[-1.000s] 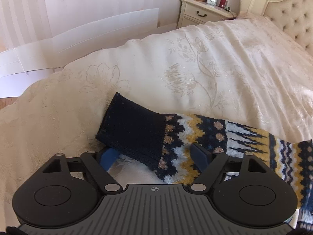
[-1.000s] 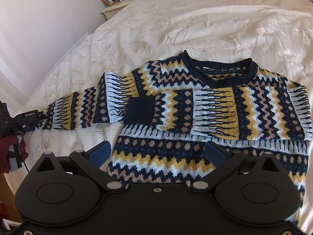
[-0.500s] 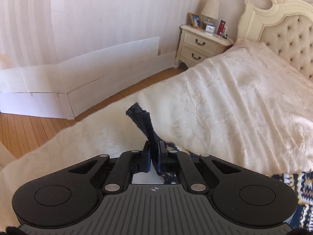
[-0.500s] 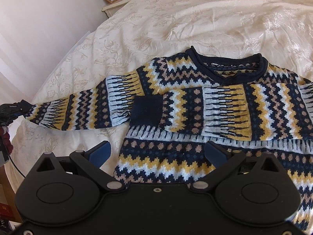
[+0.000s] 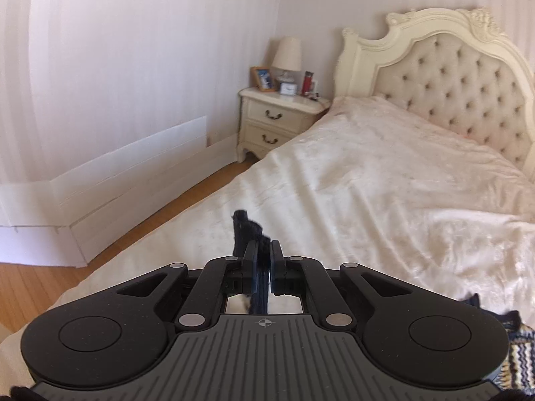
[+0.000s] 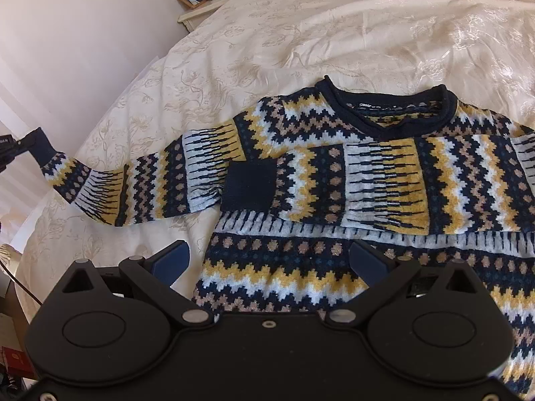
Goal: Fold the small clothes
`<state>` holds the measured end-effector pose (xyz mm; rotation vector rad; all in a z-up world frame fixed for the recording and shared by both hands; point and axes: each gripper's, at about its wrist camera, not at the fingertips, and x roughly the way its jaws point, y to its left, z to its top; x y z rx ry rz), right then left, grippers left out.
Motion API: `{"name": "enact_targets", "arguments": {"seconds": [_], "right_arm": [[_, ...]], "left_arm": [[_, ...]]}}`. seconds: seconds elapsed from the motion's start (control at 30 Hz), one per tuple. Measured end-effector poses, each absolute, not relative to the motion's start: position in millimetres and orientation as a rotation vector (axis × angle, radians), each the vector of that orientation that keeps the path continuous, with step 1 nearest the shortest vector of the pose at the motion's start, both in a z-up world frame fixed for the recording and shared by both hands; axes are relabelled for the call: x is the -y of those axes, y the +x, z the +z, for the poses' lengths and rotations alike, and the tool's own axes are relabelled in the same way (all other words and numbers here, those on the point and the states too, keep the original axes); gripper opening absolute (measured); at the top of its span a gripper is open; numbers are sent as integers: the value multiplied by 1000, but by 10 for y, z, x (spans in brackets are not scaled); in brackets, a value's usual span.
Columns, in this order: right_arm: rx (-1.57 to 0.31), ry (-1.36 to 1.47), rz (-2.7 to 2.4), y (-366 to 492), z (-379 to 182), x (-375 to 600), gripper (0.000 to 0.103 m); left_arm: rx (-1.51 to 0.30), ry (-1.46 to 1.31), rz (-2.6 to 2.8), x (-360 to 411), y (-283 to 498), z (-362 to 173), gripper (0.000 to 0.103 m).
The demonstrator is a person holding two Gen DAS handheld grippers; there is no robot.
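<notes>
Two grippers shared the work on a patterned knit sweater (image 6: 351, 180) spread front-up on the cream bedspread (image 6: 334, 26). One sleeve (image 6: 351, 187) already lay folded across the chest, its navy cuff (image 6: 249, 187) near the middle, so the other sleeve (image 6: 140, 183) looked next in line. The left gripper (image 5: 262, 254) was clamped tight on that sleeve's dark cuff (image 5: 249, 230), holding it raised off the bed and pointing toward the nightstand (image 5: 277, 117), probably to swing it inward. The right gripper (image 6: 267, 260) hovered above the sweater's lower body, fingers spread wide and empty, tilted down at the garment.
</notes>
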<state>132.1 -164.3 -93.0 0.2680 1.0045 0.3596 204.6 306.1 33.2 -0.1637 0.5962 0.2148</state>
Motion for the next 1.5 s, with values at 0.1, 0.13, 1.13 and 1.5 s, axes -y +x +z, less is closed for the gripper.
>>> {"name": "enact_targets", "arguments": {"seconds": [0.1, 0.13, 1.13, 1.5], "right_arm": [[-1006, 277, 352, 1274, -946, 1790, 102], [-1006, 280, 349, 1257, -955, 1839, 102], [-979, 244, 610, 1878, -775, 1052, 102], [-1040, 223, 789, 2422, -1019, -157, 67]], "left_arm": [[-551, -134, 136, -2689, 2061, 489, 6], [-538, -124, 107, -2552, 2074, 529, 6], [-919, 68, 251, -2504, 1854, -909, 32], [-1010, -95, 281, -3124, 1893, -1277, 36]]}}
